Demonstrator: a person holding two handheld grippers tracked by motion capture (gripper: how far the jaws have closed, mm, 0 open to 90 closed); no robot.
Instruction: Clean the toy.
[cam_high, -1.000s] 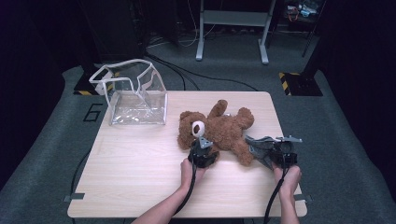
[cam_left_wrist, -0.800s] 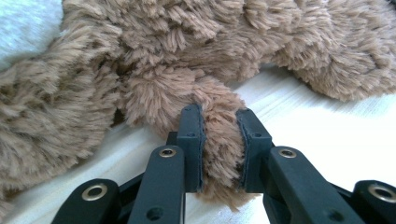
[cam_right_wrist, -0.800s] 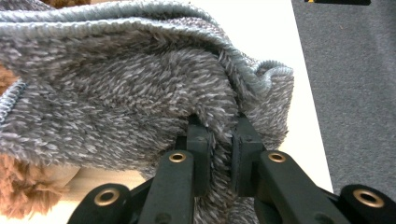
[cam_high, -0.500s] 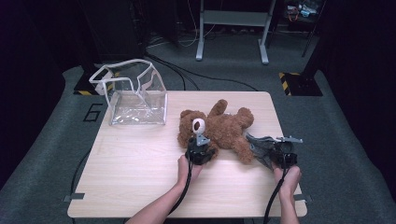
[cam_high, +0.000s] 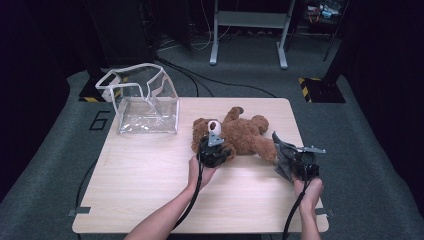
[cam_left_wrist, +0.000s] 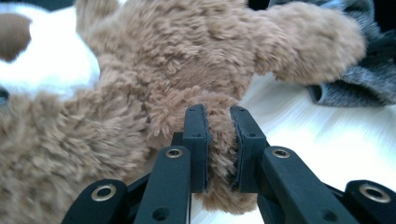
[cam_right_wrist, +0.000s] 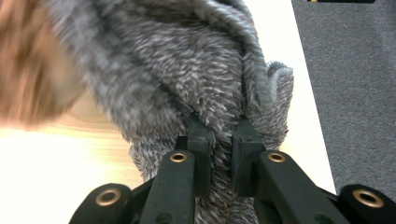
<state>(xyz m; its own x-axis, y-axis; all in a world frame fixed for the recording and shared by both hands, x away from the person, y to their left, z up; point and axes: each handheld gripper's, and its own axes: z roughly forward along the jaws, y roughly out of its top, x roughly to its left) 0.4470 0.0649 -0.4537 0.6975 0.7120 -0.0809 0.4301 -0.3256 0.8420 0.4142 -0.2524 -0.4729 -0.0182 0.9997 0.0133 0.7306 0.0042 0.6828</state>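
The left tool (cam_left_wrist: 217, 140) is pinching the teddy bear (cam_high: 240, 135) by its fur, and the right tool (cam_right_wrist: 223, 149) is clamping the grey cloth (cam_right_wrist: 187, 70); either could be slipping free if pulled hard.

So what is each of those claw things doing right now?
Left gripper: closed on the brown plush teddy bear.
Right gripper: closed on the grey fuzzy cloth.

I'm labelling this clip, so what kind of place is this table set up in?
Probably a lab or recording studio, not a home. The wooden table stands on grey carpet with a taped number six, cables trail across the floor, and a metal stand rises from the dark background.
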